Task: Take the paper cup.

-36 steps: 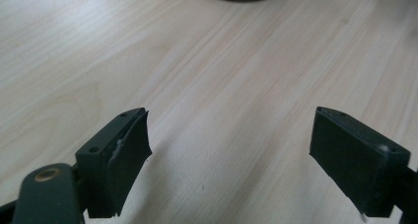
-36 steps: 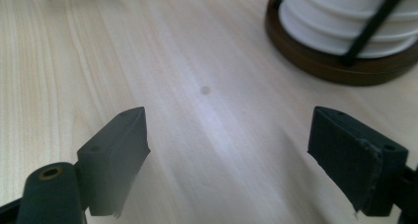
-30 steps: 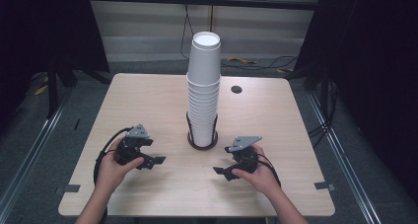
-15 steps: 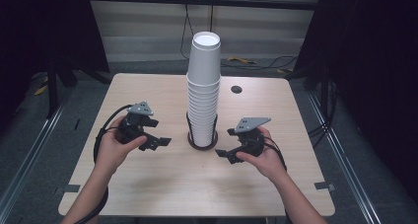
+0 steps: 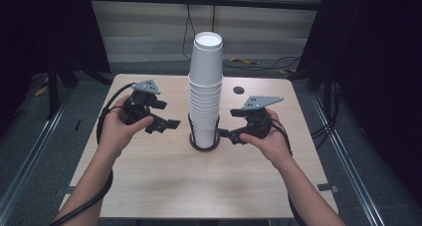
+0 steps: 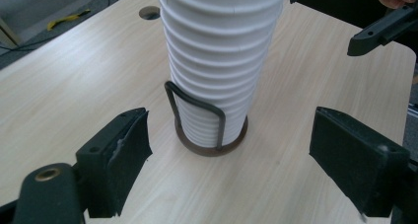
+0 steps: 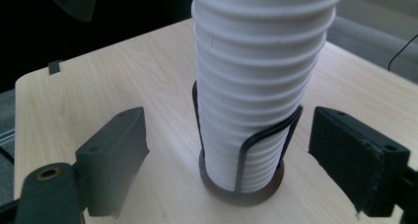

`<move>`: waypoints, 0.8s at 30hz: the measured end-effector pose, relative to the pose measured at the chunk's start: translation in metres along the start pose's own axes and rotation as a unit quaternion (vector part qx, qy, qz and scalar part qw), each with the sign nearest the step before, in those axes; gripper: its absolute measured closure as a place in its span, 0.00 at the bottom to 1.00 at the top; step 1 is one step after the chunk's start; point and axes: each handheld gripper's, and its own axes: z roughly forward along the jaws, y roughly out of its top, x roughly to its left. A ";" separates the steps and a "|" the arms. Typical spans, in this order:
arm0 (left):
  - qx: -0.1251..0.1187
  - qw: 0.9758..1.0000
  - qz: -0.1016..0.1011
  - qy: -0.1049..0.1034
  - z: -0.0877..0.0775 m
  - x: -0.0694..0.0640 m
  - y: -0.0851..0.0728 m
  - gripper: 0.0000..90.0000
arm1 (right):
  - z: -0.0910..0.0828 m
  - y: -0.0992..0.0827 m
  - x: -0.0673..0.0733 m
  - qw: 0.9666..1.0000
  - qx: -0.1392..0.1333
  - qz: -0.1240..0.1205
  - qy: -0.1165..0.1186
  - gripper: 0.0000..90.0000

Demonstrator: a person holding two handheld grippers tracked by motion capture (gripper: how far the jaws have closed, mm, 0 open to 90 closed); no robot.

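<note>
Cup stack [image 5: 205, 94]: tall white column of nested paper cups, centre of the high view, upright in a holder, bottom cup up.
Left gripper [image 5: 166, 125]: left of centre in the high view, jaws spread wide with nothing between the pads, tips aimed at the lower part of the stack, just short of it and apart from it.
Right gripper [image 5: 228, 135]: right of centre, jaws likewise wide apart and gripping nothing, tips close beside the holder at the foot of the stack; contact too fine to judge.
Left gripper view: own two jaws at lower left and lower right, stack and holder in the gap between them but farther off.
Right gripper view: same layout, stack in the middle of the frame, wire loop toward the lower right.
Left hand [image 5: 117, 129]: wrapped round the gripper body, forearm in from the bottom left.
Right hand [image 5: 268, 139]: round the other body, forearm in from the bottom right.
Holder [image 5: 204, 142]: dark round base with upright wire loops hugging the lowest cups.
Table [image 5: 149, 186]: pale wood top, rounded corners, under everything.
Hole [image 5: 239, 90]: small dark round spot, upper right of the stack, well apart from both grippers.
</note>
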 end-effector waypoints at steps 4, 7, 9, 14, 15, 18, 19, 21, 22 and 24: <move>-0.003 1.000 0.000 0.000 -0.002 0.002 0.017 0.17 | -0.001 0.015 -0.002 1.000 -0.005 -0.005 -0.009 0.16; -0.003 1.000 0.006 0.007 -0.004 0.002 0.027 0.17 | -0.002 0.025 -0.006 1.000 -0.021 0.008 -0.009 0.16; -0.005 1.000 0.005 0.004 -0.005 0.002 0.034 0.17 | -0.002 0.030 -0.007 0.999 -0.027 0.009 -0.017 0.16; -0.003 1.000 0.014 0.007 -0.007 0.002 0.051 0.17 | -0.002 0.044 -0.007 0.999 -0.039 0.012 -0.022 0.16; -0.003 1.000 0.015 0.008 -0.007 0.001 0.054 0.17 | -0.002 0.047 -0.006 0.999 -0.038 0.011 -0.026 0.16; -0.003 1.000 0.018 0.007 -0.007 0.001 0.064 0.17 | -0.001 0.054 -0.005 0.999 -0.041 0.007 -0.029 0.16; -0.005 1.000 0.018 0.008 -0.007 0.001 0.066 0.17 | -0.001 0.058 -0.004 0.999 -0.042 0.005 -0.031 0.16; -0.005 1.000 0.019 0.007 -0.008 0.001 0.071 0.17 | 0.000 0.062 -0.003 0.999 -0.043 0.002 -0.034 0.16; -0.006 1.000 0.018 0.007 -0.009 0.001 0.074 0.17 | 0.000 0.064 -0.003 0.998 -0.042 0.001 -0.036 0.16; -0.010 1.000 0.018 0.006 -0.010 0.002 0.079 0.17 | 0.001 0.066 -0.003 0.998 -0.044 -0.001 -0.038 0.16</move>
